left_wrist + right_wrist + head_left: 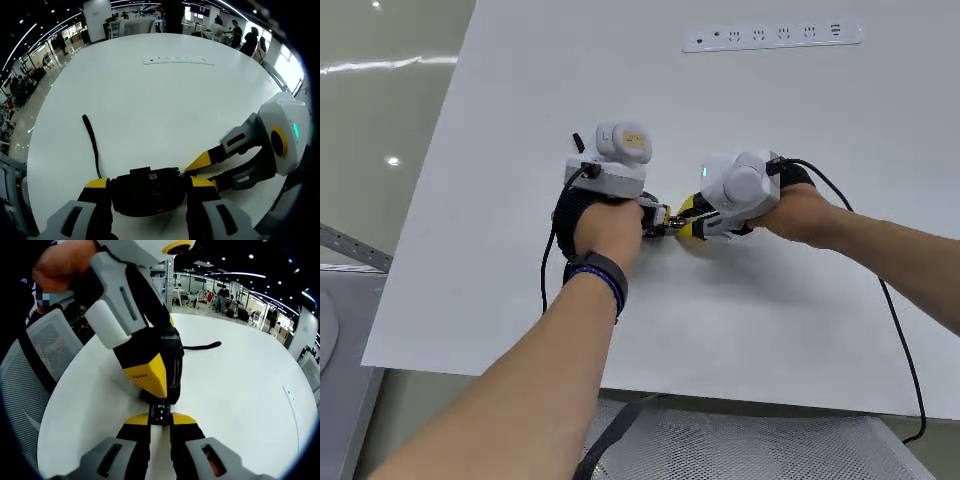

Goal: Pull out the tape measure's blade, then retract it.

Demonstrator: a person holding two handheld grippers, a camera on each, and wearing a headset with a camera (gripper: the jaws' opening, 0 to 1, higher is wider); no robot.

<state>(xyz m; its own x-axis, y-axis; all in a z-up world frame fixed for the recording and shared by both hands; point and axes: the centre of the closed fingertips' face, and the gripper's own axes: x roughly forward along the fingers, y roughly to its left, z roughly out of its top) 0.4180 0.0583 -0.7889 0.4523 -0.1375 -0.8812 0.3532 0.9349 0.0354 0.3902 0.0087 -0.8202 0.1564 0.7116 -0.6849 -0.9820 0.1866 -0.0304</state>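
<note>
we are clamping the left hand-held gripper [150, 183] around the black tape measure [145, 195], holding it low on the white bench [150, 100]. just right of it, we are pinching the blade tip [160, 412] in the right hand-held gripper [161, 419], jaws closed on it. we are judging that small tip likely to slip if the pull goes crooked, snapping the blade back.

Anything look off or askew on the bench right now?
Nothing stands out. The left gripper clamps the tape measure, the right gripper pinches its blade tip, and the strap lies loose on the table.
</note>
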